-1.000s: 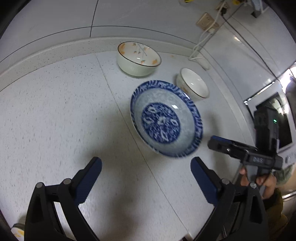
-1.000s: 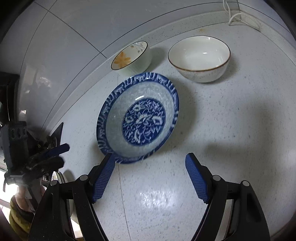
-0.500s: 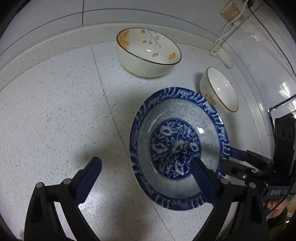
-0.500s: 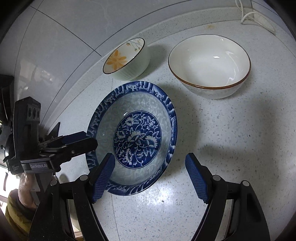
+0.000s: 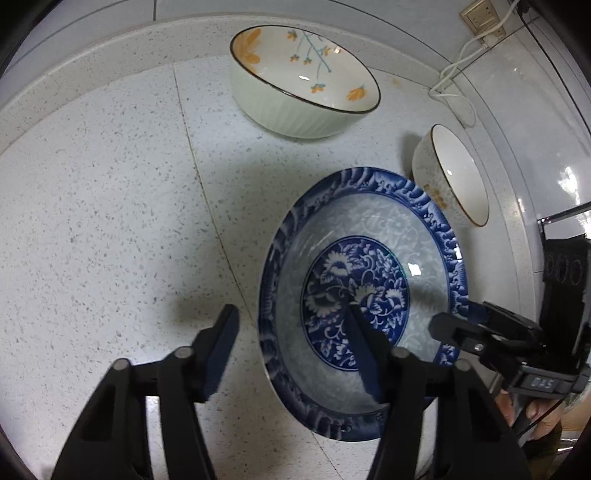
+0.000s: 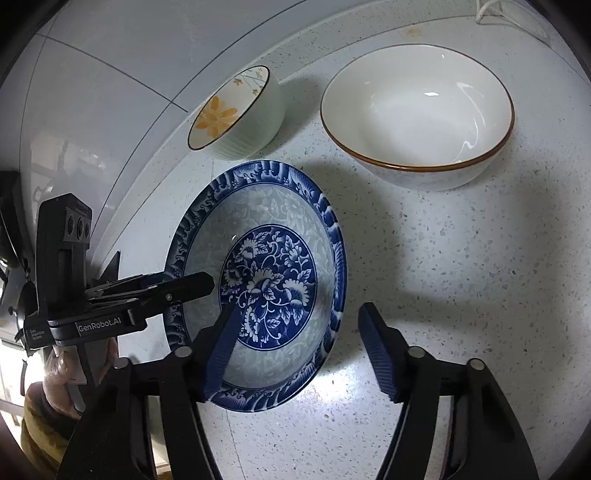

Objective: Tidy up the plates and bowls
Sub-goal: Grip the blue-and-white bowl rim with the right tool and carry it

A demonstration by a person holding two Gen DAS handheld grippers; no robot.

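Note:
A blue-and-white patterned plate (image 5: pixel 369 258) lies on the speckled white counter; it also shows in the right wrist view (image 6: pixel 280 229). My left gripper (image 5: pixel 291 332) is open and straddles the plate's left rim, one finger outside, one over the bowl of the plate. My right gripper (image 6: pixel 299 332) is open and straddles the plate's right rim the same way. Each gripper shows in the other's view, the left gripper (image 6: pixel 192 286) and the right gripper (image 5: pixel 448 325). A floral bowl (image 5: pixel 303 96) and a white brown-rimmed bowl (image 6: pixel 417 114) stand behind the plate.
The counter's raised back edge (image 5: pixel 110 70) and tiled wall run behind the bowls. A white cable (image 5: pixel 454 92) and wall socket (image 5: pixel 484 16) sit at the back right. A dark appliance (image 5: pixel 565 236) stands at the right.
Both grippers have moved in and down onto the plate from opposite sides. Their fingers have narrowed around its rims. The plate now fills more of both views.

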